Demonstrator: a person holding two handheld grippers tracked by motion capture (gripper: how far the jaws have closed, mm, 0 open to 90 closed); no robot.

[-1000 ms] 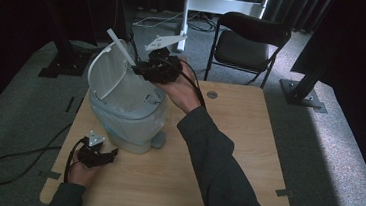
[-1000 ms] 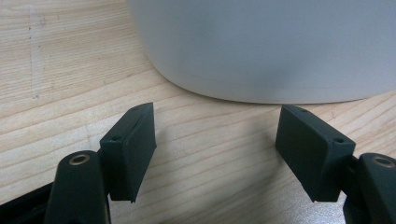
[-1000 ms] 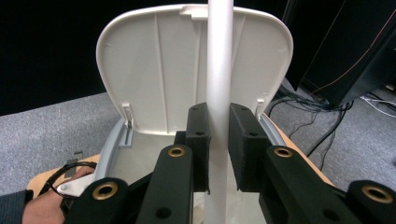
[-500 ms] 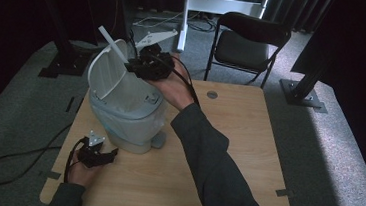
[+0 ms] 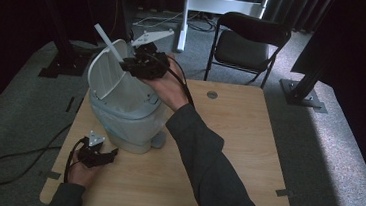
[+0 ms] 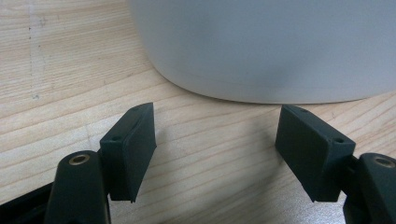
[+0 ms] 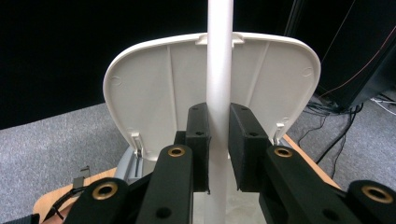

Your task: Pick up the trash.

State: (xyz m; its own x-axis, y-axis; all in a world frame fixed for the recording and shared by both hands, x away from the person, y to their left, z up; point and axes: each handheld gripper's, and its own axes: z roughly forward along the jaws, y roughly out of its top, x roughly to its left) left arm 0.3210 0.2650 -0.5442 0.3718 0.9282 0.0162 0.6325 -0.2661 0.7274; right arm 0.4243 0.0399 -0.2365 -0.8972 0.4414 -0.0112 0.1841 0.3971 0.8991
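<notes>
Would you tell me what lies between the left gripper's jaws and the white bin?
Only bare wooden table, seen in the left gripper view, separates the open left gripper from the white bin.

A black folding chair [image 5: 249, 41] stands beyond the wooden table [image 5: 238, 138]; a white stand [image 5: 219, 6] behind it; grey carpet [image 5: 338, 146]

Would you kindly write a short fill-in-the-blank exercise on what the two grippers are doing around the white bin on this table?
1. The right gripper is shut on a white ____.
2. The lid of the bin stands ____.
3. The left gripper rests on the wooden table with its jaws ____.
4. Behind the table stands a dark folding ____.

Missing words: rod; open; open; chair
</notes>
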